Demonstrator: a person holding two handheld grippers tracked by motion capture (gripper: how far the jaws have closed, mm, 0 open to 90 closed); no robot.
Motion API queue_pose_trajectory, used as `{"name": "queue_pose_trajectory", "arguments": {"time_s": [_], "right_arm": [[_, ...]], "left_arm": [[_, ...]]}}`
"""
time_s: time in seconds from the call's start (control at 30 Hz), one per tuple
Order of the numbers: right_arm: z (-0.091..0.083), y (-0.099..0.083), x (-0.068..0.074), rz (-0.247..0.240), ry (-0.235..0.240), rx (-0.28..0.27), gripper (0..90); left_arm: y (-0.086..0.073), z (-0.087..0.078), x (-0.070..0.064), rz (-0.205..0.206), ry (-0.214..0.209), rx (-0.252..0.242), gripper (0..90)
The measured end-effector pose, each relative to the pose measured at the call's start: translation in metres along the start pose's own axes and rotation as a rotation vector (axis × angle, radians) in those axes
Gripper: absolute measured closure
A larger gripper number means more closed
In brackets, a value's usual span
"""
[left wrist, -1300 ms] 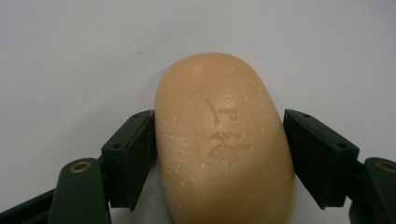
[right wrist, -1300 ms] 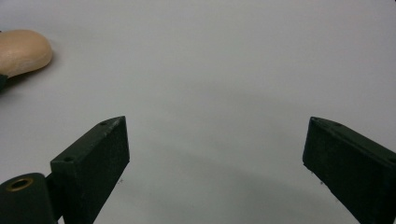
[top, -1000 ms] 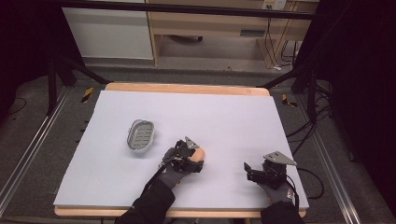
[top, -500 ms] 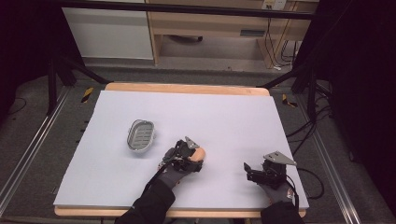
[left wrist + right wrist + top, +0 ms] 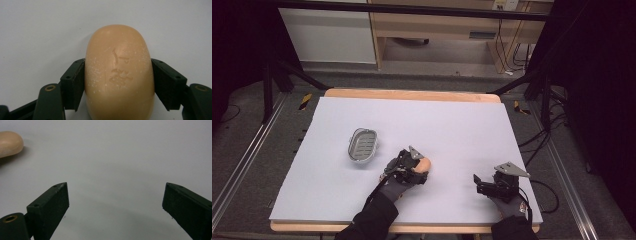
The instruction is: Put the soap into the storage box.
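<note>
A tan oval bar of soap (image 5: 118, 72) with a stamped mark lies between the jaws of my left gripper (image 5: 118, 82), which is shut on its two sides. In the high view the left gripper (image 5: 416, 167) sits near the table's middle front, the soap (image 5: 425, 163) poking out beyond it. A grey oval soap dish (image 5: 363, 145) with a slotted floor rests to the left of it, apart from the gripper. My right gripper (image 5: 477, 182) rests low at the front right, its jaws wide apart over bare cloth (image 5: 115, 202). The soap's end (image 5: 10, 143) appears at the right gripper view's upper left.
The white cloth (image 5: 452, 125) covers a wooden table (image 5: 412, 94). Metal rails run along both sides of the table. Cables (image 5: 542, 145) trail off the right side. A cabinet and shelf stand beyond the far edge.
</note>
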State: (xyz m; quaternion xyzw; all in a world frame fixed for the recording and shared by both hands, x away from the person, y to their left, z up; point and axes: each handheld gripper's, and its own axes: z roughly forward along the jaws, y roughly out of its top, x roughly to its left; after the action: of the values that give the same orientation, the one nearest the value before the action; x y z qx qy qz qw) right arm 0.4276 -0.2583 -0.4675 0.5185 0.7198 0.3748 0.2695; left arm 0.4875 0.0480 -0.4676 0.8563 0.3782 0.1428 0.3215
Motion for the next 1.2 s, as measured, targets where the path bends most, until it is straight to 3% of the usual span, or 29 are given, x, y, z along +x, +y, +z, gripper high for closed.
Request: {"name": "queue_pose_trajectory", "arguments": {"time_s": [0.63, 1.2], "right_arm": [[0.000, 0.000, 0.000, 0.001, -0.002, -0.003, 7.2], [0.000, 0.001, 0.001, 0.003, -0.004, 0.000, 7.2]], "left_arm": [[0.001, -0.034, 0.006, 0.000, 0.002, -0.055, 31.6], [-0.001, -0.064, 0.021, -0.008, 0.030, -0.095, 31.7]]}}
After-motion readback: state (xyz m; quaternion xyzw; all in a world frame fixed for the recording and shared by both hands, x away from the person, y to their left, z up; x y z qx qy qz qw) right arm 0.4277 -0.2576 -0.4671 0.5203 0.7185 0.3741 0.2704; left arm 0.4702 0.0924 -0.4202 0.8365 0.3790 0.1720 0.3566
